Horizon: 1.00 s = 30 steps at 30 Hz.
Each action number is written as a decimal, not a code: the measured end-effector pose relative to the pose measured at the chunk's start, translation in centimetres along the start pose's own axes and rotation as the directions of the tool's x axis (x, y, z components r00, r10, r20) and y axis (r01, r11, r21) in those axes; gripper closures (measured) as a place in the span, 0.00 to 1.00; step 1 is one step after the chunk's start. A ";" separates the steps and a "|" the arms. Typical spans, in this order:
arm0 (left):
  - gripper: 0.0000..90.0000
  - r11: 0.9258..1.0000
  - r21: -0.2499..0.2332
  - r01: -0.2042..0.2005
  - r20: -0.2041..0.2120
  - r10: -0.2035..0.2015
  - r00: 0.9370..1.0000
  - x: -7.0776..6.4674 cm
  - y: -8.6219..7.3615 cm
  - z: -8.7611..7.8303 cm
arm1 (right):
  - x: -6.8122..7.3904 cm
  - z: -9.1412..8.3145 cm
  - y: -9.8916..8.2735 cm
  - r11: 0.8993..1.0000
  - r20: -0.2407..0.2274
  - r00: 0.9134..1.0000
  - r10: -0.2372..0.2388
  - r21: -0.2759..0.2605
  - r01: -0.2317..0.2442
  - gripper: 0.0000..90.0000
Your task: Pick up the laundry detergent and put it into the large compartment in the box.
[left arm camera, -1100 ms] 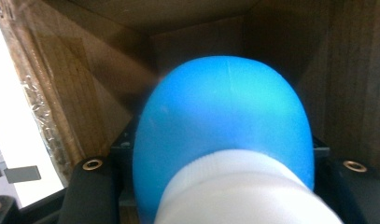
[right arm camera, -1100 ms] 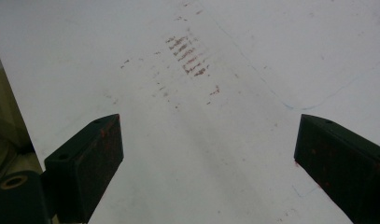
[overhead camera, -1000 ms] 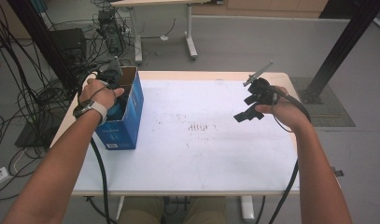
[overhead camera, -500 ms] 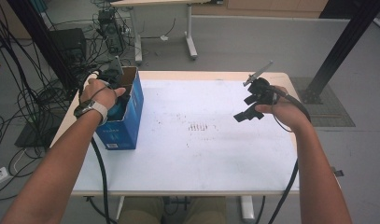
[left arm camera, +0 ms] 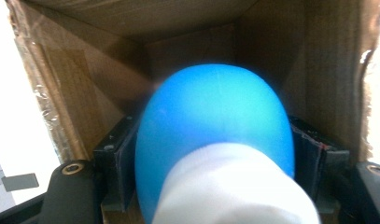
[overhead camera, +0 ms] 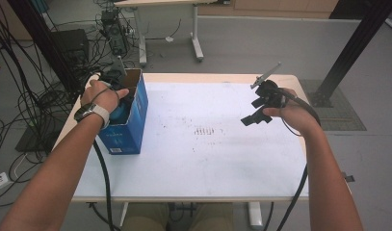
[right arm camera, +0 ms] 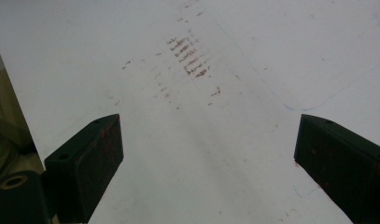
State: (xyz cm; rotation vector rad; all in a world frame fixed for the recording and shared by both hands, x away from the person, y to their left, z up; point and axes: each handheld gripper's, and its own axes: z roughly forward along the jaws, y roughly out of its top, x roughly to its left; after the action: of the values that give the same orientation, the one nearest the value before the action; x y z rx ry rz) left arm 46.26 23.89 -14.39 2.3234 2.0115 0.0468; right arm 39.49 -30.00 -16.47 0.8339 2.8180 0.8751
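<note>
Opening left tongs (left arm camera: 211,186) flank blue object (left arm camera: 215,121) inside box (overhead camera: 136,110), possibly touching.

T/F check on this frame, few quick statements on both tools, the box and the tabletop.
1. The left tool is down inside the blue cardboard box. True. Its jaws have just been opening, with a rounded blue-and-white object between them.
2. The right tool grips a pen. False. Its jaws stand wide open with nothing between them, above the table.
3. The box stands at the table's right edge. False. It stands at the left side, at the person's left hand.
4. Reddish-brown marks lie near the middle of the tabletop. True.
</note>
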 end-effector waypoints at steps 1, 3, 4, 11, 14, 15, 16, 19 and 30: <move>0.32 1.000 -0.003 -0.002 0.002 0.002 1.000 0.1 -0.1 -0.1 | 0.0 0.0 0.0 1.000 0.000 1.000 -0.002 0.000 0.002 0.09; 0.32 1.000 -0.007 -0.005 0.006 0.005 1.000 0.1 -0.1 -0.4 | 0.1 0.0 0.0 1.000 0.000 1.000 -0.003 0.000 0.003 0.09; 0.32 1.000 -0.008 -0.006 0.004 0.006 1.000 0.1 -0.1 -0.5 | 0.1 0.0 0.0 1.000 0.001 1.000 -0.004 0.000 0.004 0.09; 0.31 1.000 -0.013 -0.023 0.035 0.023 0.999 0.8 -0.4 -1.0 | 0.3 -0.1 0.1 1.000 0.001 1.000 -0.002 0.000 0.002 0.09; 0.30 1.000 -0.018 -0.018 0.052 0.019 0.998 1.3 -0.5 -1.1 | 0.3 -0.1 0.1 1.000 0.002 1.000 0.001 0.003 -0.001 0.09; 0.30 1.000 -0.020 -0.018 0.058 0.020 0.998 1.4 -0.6 -1.1 | 0.3 -0.1 0.1 1.000 0.004 1.000 -0.002 0.004 0.002 0.09; 0.29 1.000 -0.020 -0.022 0.061 0.023 0.998 1.5 -0.6 -1.2 | 0.4 -0.1 0.1 1.000 0.003 1.000 -0.003 0.003 0.003 0.09; 0.23 1.000 -0.013 -0.028 0.057 0.029 0.998 1.3 -0.5 -1.5 | 0.5 -0.2 0.2 1.000 0.004 1.000 -0.002 0.002 0.002 0.09; 0.16 0.998 -0.029 -0.052 0.063 0.053 0.997 1.3 -0.7 -3.5 | 0.6 -0.4 0.3 1.000 0.005 1.000 -0.004 0.004 0.004 0.09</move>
State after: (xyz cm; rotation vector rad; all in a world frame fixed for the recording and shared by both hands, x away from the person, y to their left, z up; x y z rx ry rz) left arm 45.54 25.38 -11.00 2.3300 1.9084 0.0026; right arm 38.99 -29.66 -15.97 0.8295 2.8169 0.8657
